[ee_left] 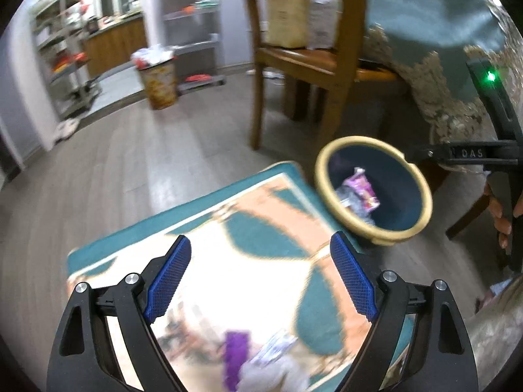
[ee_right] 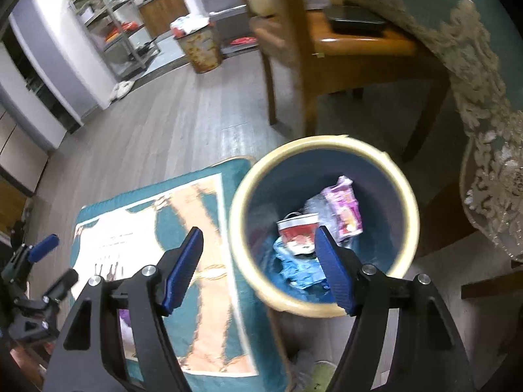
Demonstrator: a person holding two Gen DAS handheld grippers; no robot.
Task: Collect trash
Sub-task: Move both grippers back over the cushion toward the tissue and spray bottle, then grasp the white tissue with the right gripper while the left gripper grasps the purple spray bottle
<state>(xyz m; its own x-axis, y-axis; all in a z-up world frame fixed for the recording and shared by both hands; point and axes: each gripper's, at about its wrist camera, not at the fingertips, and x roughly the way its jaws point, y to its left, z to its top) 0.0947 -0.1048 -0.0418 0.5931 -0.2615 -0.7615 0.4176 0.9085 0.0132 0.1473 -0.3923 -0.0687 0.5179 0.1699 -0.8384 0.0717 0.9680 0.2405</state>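
Observation:
A dark blue trash bin with a cream rim (ee_right: 240, 192) stands on the floor by the rug; it also shows in the left wrist view (ee_left: 322, 181). Inside lie a pink wrapper (ee_right: 345, 209), a red and white package (ee_right: 299, 233) and blue crumpled plastic (ee_right: 297, 266). My right gripper (ee_right: 260, 240) is open and empty, above the bin's near rim. My left gripper (ee_left: 260, 251) is open and empty over the rug, above a blurred purple wrapper (ee_left: 235, 356) and a pale wrapper (ee_left: 274, 348) lying there. The left gripper shows in the right wrist view (ee_right: 54, 263).
A teal and peach patterned rug (ee_left: 261, 277) covers the floor beside the bin. A wooden chair (ee_left: 294, 55) and a table with a teal lace-edged cloth (ee_left: 434, 29) stand behind. A second full bin (ee_left: 158, 78) and metal shelves (ee_left: 62, 65) are farther off.

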